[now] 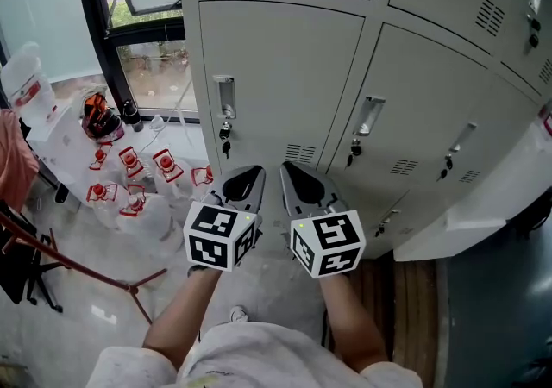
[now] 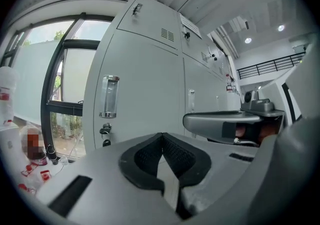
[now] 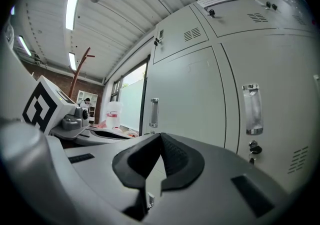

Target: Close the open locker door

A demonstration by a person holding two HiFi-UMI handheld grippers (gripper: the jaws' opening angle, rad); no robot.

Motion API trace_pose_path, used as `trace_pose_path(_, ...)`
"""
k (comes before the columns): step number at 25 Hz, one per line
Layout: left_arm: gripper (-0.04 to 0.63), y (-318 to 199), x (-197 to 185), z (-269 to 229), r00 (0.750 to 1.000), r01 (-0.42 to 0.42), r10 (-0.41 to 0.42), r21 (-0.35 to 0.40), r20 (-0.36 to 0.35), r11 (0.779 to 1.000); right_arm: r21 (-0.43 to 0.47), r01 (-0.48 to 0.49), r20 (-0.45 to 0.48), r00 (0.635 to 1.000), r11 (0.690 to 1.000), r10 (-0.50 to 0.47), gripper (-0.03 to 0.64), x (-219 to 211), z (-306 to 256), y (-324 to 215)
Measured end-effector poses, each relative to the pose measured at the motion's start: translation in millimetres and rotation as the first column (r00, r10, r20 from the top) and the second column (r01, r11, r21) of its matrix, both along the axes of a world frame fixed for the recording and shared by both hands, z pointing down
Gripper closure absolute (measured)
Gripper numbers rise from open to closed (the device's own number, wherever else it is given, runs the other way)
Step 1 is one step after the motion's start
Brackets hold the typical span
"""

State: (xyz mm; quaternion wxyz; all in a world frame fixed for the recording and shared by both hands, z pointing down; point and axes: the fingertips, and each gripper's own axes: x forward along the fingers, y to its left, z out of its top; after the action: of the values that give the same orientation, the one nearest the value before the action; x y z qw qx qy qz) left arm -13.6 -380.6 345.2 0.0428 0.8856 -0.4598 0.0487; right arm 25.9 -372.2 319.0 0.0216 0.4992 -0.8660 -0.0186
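Note:
A bank of grey lockers (image 1: pixel 285 67) stands in front of me, its doors fitted with metal handles (image 1: pixel 225 100) and hanging keys (image 1: pixel 225 140). At the right a pale panel (image 1: pixel 492 197) juts out from the bank; it looks like an open door seen from above. My left gripper (image 1: pixel 244 179) (image 2: pixel 162 135) and right gripper (image 1: pixel 297 178) (image 3: pixel 160 135) hang side by side just short of the lower doors. Both are shut, pads meeting, with nothing between them. The left gripper view faces a closed door and its handle (image 2: pixel 109 96); the right gripper view faces another handle (image 3: pixel 253 109).
Several small bottles with red caps (image 1: pixel 129 175) lie on the floor at the left, below a black-framed window (image 1: pixel 112 41). A large water jug (image 1: pixel 30 84) stands further left. The reddish legs of a stand (image 1: pixel 86 270) cross the floor. A wooden strip (image 1: pixel 414 309) runs at the lower right.

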Motion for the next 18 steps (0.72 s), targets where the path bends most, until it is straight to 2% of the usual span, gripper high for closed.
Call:
trace_pose_path(8,0.588,15,28,2,1.0,-0.013,0.013,-0.002,0.02,1.0,-0.012,0.01,0.009,1.0,1.0,-0.01,0.612,23,6,16)
trace_pose_path(18,0.588,29,36,2,0.999,0.012,-0.012,-0.003,0.029,1.0,-0.021,0.043,0.025,0.999,0.999,-0.042,0.612,31,9,28)
